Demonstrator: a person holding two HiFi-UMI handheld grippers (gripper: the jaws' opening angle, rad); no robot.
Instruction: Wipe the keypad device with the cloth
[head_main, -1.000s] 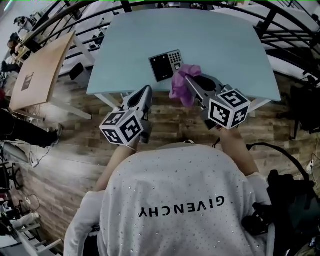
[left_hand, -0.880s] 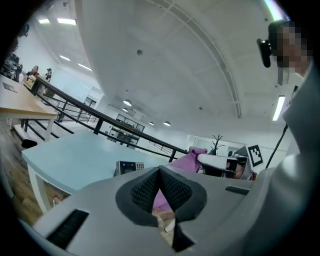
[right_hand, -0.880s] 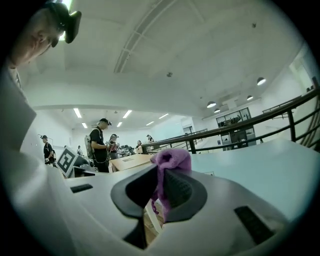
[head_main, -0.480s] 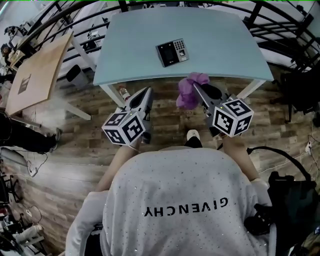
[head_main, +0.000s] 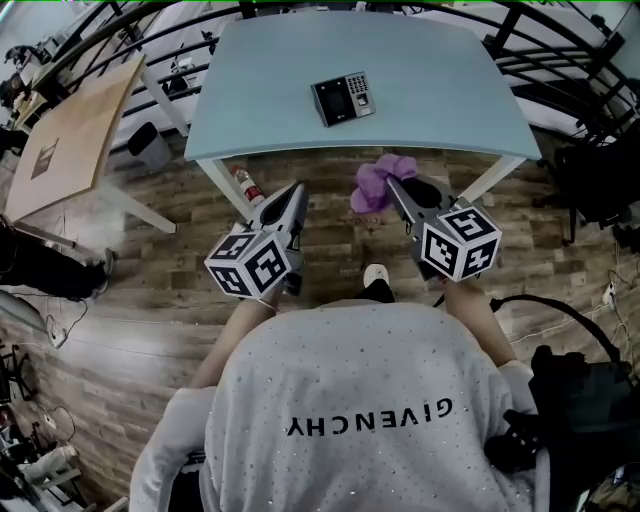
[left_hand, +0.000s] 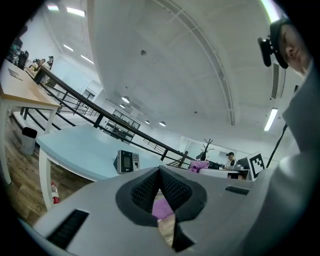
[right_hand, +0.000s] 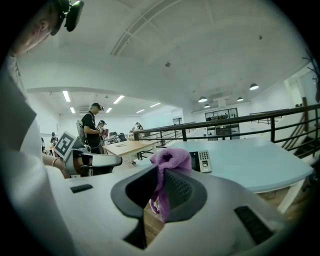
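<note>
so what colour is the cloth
The cloth is purple, clearest in the right gripper view.

The right gripper (head_main: 393, 184) has pulled the cloth (head_main: 373, 182) back from the keypad device (head_main: 343, 98). The cloth is now off the table (head_main: 420, 110), over the floor (head_main: 170, 235). The left gripper (head_main: 295, 192) moved back too.

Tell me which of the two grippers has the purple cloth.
The right gripper: its jaws are shut on the purple cloth. The left gripper has its jaws together with no cloth in them.
</note>
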